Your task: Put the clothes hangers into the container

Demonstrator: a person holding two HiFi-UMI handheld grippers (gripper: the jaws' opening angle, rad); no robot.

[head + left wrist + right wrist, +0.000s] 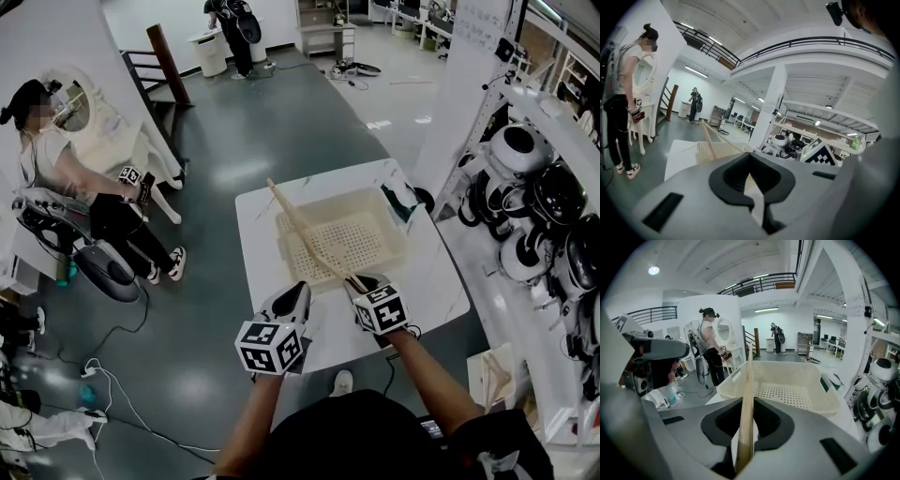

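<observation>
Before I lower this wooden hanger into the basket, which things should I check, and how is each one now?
1. Grip: the right gripper has its fingers shut on the wooden hanger: ok.
2. Hanger over the basket: ok.
3. Hanger inside the rim: not ok, its far end reaches past the far left corner.
4. Basket floor free: ok, nothing shows in it.
5. Left gripper out of the way: ok, shut on nothing, outside the basket's near side.
6. Hanger touching the rim: cannot tell.
</observation>
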